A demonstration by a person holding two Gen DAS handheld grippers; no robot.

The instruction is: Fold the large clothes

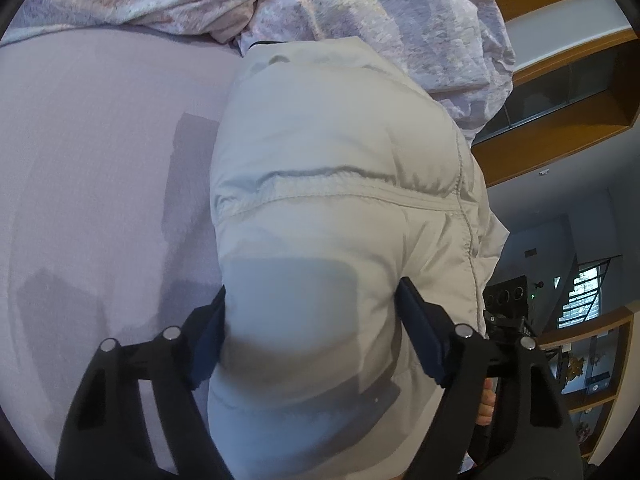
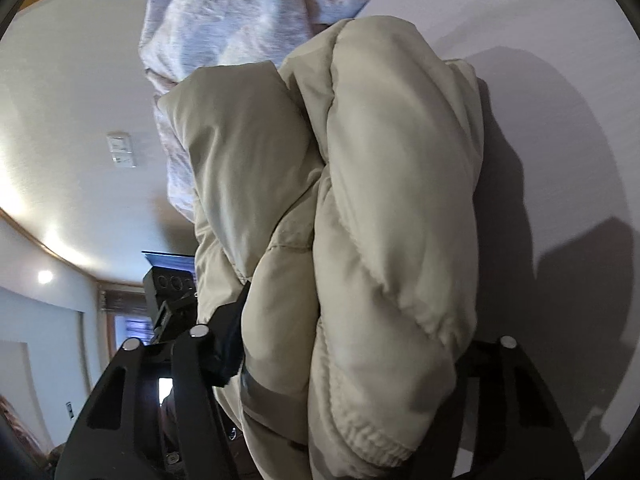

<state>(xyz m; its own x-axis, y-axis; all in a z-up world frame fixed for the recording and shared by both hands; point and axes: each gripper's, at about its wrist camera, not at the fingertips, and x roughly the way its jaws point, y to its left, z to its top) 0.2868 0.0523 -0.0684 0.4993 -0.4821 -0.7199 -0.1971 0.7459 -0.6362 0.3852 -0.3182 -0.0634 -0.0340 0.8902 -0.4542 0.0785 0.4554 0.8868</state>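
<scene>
From where I sit, a pale lilac sheet (image 1: 100, 140) fills the left of the left wrist view, with a crumpled floral quilt (image 1: 360, 4) heaped along its far edge. To the right I see wooden shelving (image 1: 560, 92) with white panels between the boards, and lower down a window (image 1: 592, 280) showing daylight through dark bars. More wooden shelves (image 1: 596, 364) sit near the bottom right (small items on them, too blurred to name). In the right wrist view, a white ceiling (image 2: 80, 140) carries a rectangular vent (image 2: 120, 149) and a round recessed light (image 2: 45, 277), lit, beside a wood trim (image 2: 60, 258).
</scene>
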